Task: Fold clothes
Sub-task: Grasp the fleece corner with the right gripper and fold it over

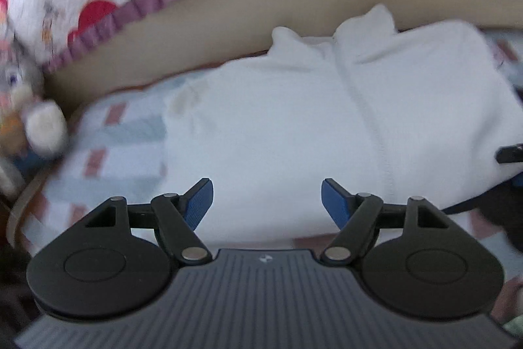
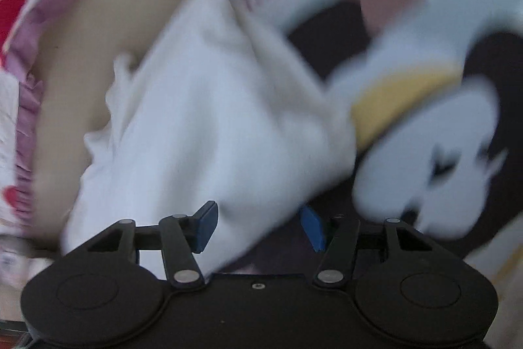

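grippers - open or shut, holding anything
left gripper: open, nothing held, above the white garment
right gripper: open, garment between the pads, not clamped

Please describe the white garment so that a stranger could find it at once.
Look at the checked bedsheet below the beige headboard. The white garment lies spread there, a raised seam down its middle. It is the only plain white piece.
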Action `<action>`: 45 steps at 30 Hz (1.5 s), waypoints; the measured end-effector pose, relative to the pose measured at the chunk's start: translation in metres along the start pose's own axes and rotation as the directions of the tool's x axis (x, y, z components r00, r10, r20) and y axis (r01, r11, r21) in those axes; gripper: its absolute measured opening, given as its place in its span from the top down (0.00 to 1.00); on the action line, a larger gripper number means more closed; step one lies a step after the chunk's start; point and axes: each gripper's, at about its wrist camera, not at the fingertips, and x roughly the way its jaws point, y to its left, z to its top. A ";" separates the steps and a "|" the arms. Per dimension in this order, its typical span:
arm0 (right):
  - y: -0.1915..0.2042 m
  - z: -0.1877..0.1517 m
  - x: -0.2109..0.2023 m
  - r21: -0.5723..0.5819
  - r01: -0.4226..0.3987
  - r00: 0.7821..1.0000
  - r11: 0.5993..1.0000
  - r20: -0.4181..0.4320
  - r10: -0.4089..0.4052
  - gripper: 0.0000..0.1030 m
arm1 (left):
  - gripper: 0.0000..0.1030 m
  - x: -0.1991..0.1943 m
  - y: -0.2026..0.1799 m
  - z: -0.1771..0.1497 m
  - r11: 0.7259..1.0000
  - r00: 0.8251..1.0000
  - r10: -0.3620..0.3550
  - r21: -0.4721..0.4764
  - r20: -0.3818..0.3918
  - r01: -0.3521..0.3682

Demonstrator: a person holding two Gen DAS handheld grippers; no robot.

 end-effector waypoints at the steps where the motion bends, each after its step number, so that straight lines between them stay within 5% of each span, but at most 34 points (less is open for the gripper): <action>1: 0.000 0.000 0.000 0.000 0.005 1.000 1.000 0.021 -0.005 0.35 | 0.29 0.004 0.004 -0.001 0.999 1.000 -0.028 -0.037 0.002 0.028; 3: -0.009 -0.004 0.006 0.088 -0.006 0.999 0.996 0.037 0.002 0.34 | 0.29 0.016 0.017 0.006 0.993 0.999 -0.035 -0.115 0.000 0.034; 6: -0.017 -0.011 0.008 0.194 -0.056 0.984 0.979 0.178 0.021 0.30 | 0.28 0.036 0.038 0.020 0.970 1.000 0.013 -0.243 0.021 -0.007; 8: -0.008 -0.009 0.012 0.144 -0.062 0.975 0.988 0.222 0.029 0.29 | 0.28 0.054 0.048 0.021 0.952 0.999 -0.026 -0.304 0.031 0.035; 9: -0.004 -0.008 0.014 0.118 -0.065 0.969 0.991 0.243 0.034 0.33 | 0.28 0.063 0.051 0.020 0.948 0.998 -0.047 -0.312 0.030 0.054; 10: 0.000 -0.007 0.016 0.092 -0.067 0.964 0.994 0.264 0.040 0.77 | 0.28 0.072 0.053 0.017 0.950 0.999 -0.048 -0.308 0.022 0.052; 12: 0.006 -0.002 0.007 -0.029 -0.060 0.960 0.998 0.273 0.066 0.83 | 0.28 0.087 0.058 0.008 0.955 0.999 0.026 -0.294 -0.032 -0.034; 14: 0.022 -0.004 -0.024 -0.211 -0.005 0.938 0.978 0.338 0.078 0.86 | 0.15 0.097 0.073 -0.005 0.934 0.995 0.058 -0.348 -0.087 -0.084; 17: 0.025 -0.005 -0.029 -0.273 0.067 0.954 0.960 0.300 0.019 0.85 | 0.05 0.104 0.097 -0.023 0.890 0.995 -0.002 -0.455 -0.097 -0.043; 19: 0.005 0.000 -0.011 -0.142 0.079 0.977 0.987 0.210 -0.048 0.83 | 0.05 0.102 0.092 -0.024 0.914 0.996 0.032 -0.401 -0.088 -0.065; 22: 0.003 -0.003 -0.006 -0.120 0.122 0.977 0.985 0.190 -0.098 0.80 | 0.04 0.095 0.072 -0.018 0.959 0.985 0.158 -0.230 -0.063 -0.168; 29: -0.001 0.002 -0.013 -0.024 0.113 0.980 0.993 0.171 -0.107 0.55 | 0.00 0.104 0.082 -0.014 0.937 0.972 0.209 -0.261 -0.111 -0.232; 31: -0.006 0.001 -0.009 0.011 0.108 0.981 0.994 0.158 -0.109 0.45 | 0.07 0.098 0.100 -0.014 0.891 0.940 0.301 -0.305 -0.159 -0.336; 33: -0.007 -0.004 -0.010 0.004 0.114 0.979 0.994 0.170 -0.113 0.45 | 0.17 0.078 0.140 -0.019 0.785 0.909 0.362 -0.457 -0.208 -0.417; 35: -0.007 -0.006 -0.010 0.004 0.102 0.980 0.995 0.171 -0.102 0.43 | 0.18 0.058 0.182 -0.031 0.689 0.971 0.198 -0.686 -0.134 -0.235; 37: -0.006 -0.006 -0.008 0.011 0.098 0.981 0.995 0.166 -0.099 0.42 | 0.17 0.057 0.194 -0.034 0.665 0.999 -0.002 -0.746 -0.047 -0.034; 40: -0.003 -0.007 -0.001 0.026 0.099 0.985 0.995 0.139 -0.101 0.41 | 0.18 0.067 0.177 -0.029 0.729 0.992 -0.127 -0.680 -0.025 0.076; 43: -0.002 -0.008 0.001 0.029 0.099 0.987 0.995 0.127 -0.102 0.38 | 0.18 0.088 0.153 -0.034 0.806 0.991 -0.093 -0.592 -0.096 0.018; 45: -0.005 -0.007 0.000 0.051 0.101 0.984 0.994 0.140 -0.107 0.36 | 0.17 0.099 0.147 -0.040 0.831 0.990 -0.052 -0.555 -0.128 -0.028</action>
